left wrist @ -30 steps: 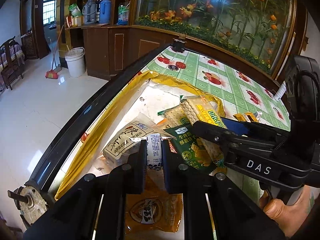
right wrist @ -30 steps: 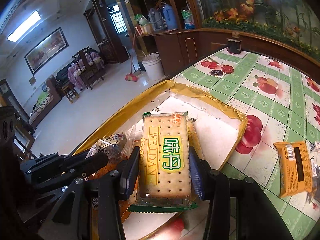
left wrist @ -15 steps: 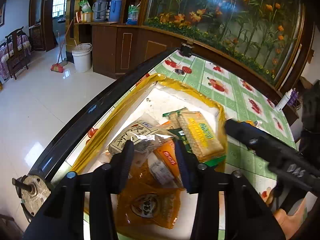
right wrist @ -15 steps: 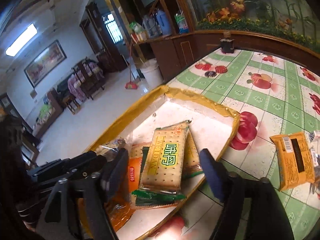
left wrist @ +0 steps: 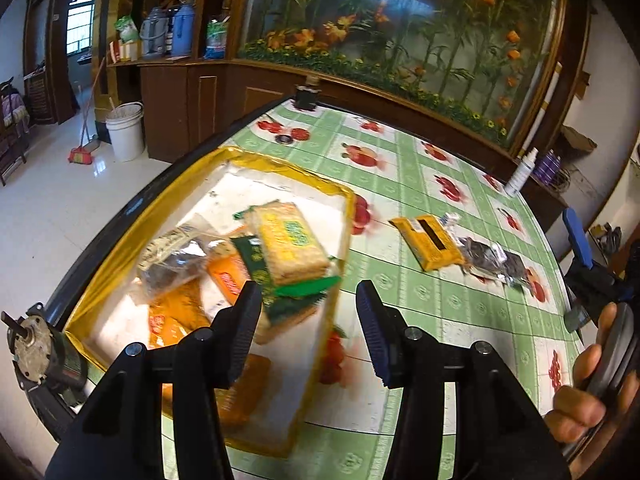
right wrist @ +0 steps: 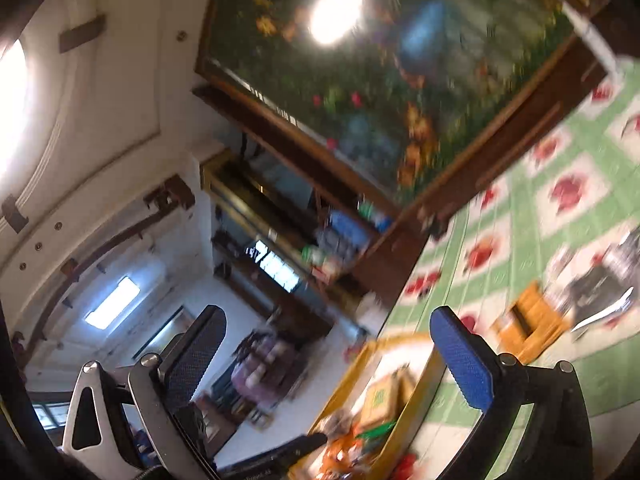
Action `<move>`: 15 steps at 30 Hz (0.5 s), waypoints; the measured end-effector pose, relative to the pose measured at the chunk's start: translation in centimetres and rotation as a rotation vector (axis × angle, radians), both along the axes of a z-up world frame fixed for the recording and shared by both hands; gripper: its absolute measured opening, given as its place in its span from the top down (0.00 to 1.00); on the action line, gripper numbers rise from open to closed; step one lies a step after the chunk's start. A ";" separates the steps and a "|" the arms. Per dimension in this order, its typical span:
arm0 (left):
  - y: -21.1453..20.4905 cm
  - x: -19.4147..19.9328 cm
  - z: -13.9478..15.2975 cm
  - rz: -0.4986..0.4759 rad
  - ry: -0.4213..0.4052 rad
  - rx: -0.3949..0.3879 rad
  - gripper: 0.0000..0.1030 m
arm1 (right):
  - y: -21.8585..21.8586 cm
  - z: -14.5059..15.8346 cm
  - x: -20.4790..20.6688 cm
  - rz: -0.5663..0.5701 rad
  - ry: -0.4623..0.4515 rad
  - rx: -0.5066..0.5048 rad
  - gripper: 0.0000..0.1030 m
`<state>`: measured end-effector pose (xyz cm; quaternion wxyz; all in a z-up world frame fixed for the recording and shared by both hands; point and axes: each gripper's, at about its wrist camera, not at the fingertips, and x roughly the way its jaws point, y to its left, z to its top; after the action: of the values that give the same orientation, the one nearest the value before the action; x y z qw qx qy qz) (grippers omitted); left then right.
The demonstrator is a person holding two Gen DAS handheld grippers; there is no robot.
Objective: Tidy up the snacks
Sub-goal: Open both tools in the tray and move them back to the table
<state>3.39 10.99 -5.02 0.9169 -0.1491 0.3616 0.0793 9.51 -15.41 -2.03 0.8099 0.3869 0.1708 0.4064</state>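
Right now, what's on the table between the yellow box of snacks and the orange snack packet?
In the left wrist view, only bare green tablecloth with printed red fruit lies between the yellow box and the orange packet. No snack sits there.

White bucket [left wrist: 125,130] and broom [left wrist: 82,152] on the floor, spray bottle [left wrist: 520,172] at table's edge.

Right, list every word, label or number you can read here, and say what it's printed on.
None can be read with certainty.
Cracker pack: green label with yellow characters, blurred.
Orange packet: red logo, too small.
Clear bag: dark print, blurred.
Yellow packet on the tablecloth: black stripe, no legible text.
Right wrist view: motion blur throughout, nothing legible.
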 end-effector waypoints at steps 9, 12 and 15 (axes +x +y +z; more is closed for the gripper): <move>-4.4 0.0 1.0 -0.081 -0.006 0.007 0.54 | -8.7 5.1 -4.6 -0.241 -0.280 0.005 0.00; -5.7 0.3 1.0 -0.112 -0.001 0.007 0.54 | -11.5 4.6 -1.8 -0.168 -0.092 -0.002 0.00; -6.7 0.4 1.0 -0.141 0.001 0.035 0.53 | -13.5 3.4 -0.3 -0.196 0.038 -0.113 0.00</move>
<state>3.80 4.25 -4.04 0.9225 -0.1071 0.3703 0.0211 9.21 -28.91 1.41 0.8630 0.3629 0.1703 0.3075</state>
